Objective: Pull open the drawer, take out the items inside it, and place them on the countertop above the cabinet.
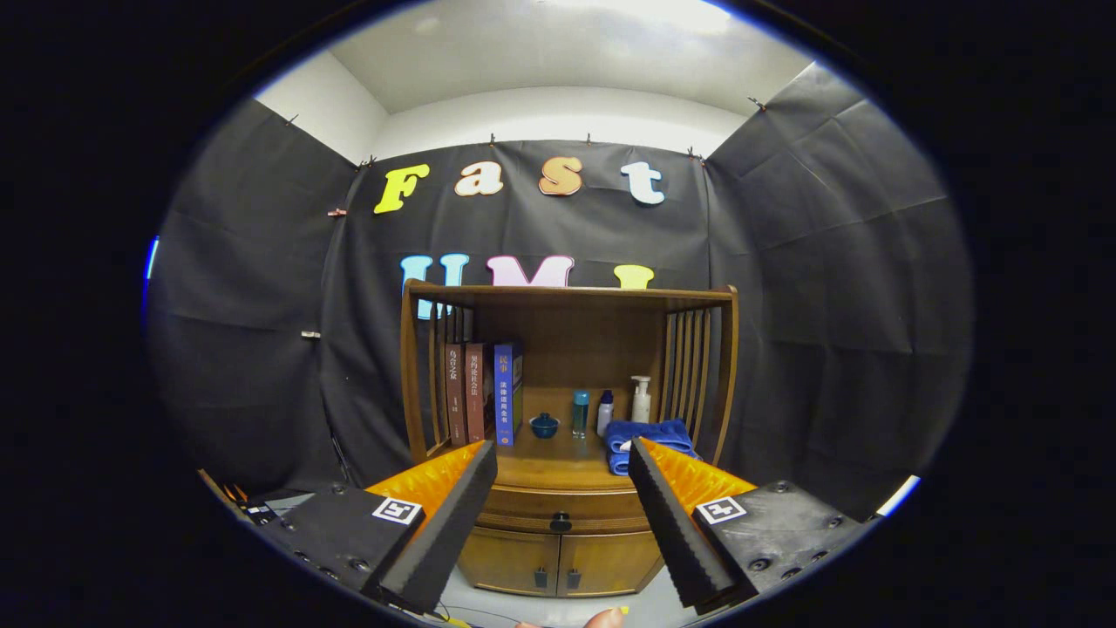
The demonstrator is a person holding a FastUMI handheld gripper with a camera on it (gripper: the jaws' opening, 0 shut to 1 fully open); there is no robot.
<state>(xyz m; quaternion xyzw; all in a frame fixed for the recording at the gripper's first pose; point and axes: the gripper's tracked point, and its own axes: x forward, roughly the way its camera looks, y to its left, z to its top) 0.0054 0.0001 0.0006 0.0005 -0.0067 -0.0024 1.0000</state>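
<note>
A wooden cabinet stands against the booth wall, straight ahead of my fingers. Its drawer is closed, with a dark knob at its middle, seen in the gap between my fingertips and some way beyond them. The countertop above the drawer is a shelf with slatted sides. My gripper is open, its black foam fingers spread wide with nothing between them. The drawer's contents are hidden.
On the countertop stand three books at the left, a small blue bowl, a teal bottle, a white bottle, a pump bottle and a folded blue towel. Two small doors sit below the drawer.
</note>
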